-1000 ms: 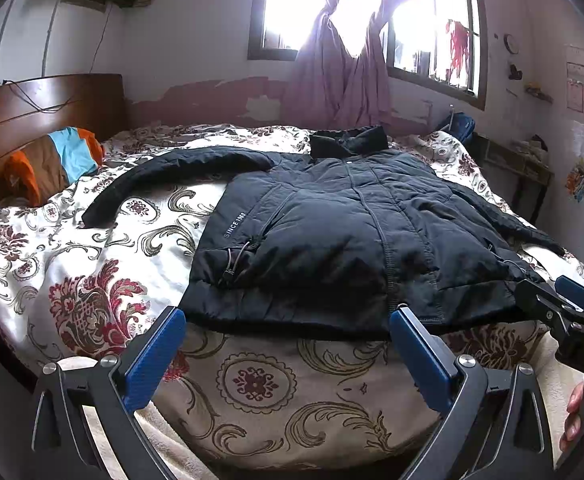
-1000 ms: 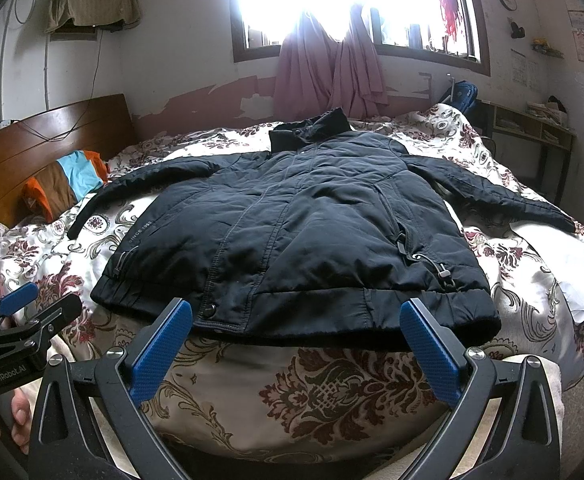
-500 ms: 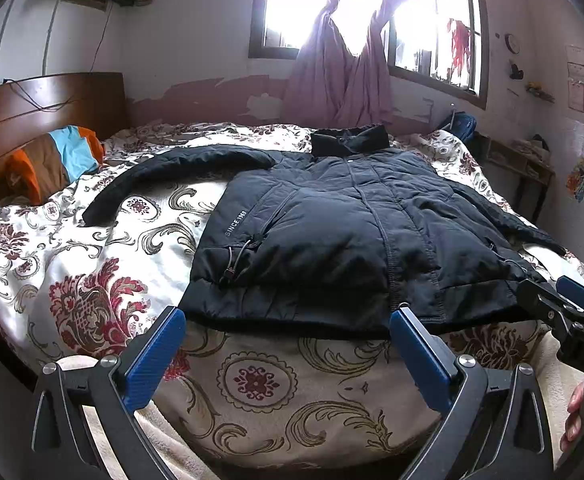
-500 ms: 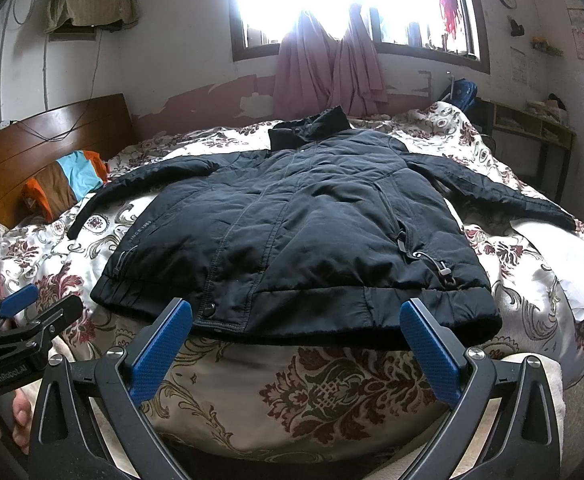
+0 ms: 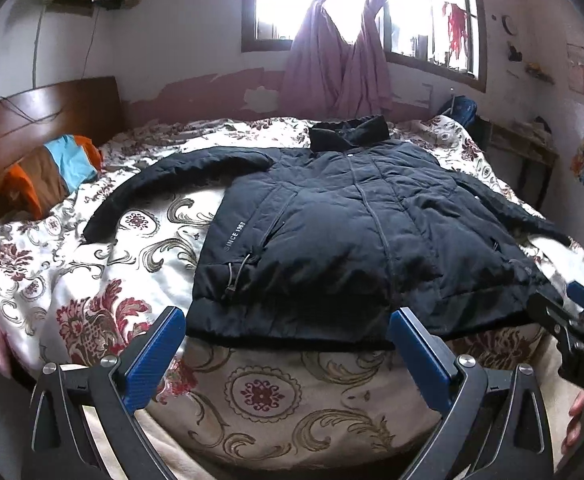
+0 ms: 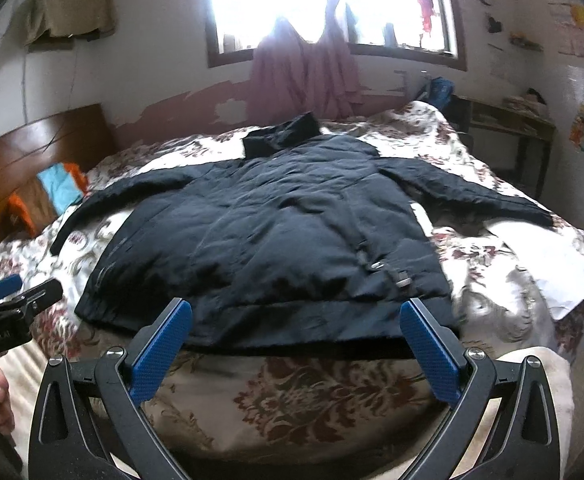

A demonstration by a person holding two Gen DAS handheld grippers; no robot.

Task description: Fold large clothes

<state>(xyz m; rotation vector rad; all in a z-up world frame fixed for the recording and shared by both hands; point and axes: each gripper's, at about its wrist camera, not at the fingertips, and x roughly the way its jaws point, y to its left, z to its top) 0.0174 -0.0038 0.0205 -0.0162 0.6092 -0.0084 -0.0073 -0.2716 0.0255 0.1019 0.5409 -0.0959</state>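
Lay flat: black padded jacket, hem toward bed's near edge, collar away. Hovered short of hem, spread wide, holding nothing: left gripper, right gripper.

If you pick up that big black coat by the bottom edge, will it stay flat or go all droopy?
Probably droopy: the black coat is puffy, quilted fabric that follows the bed beneath it. Its sleeves lie spread out and would likely dangle. The smooth shell may be a bit slippery in an open left gripper.
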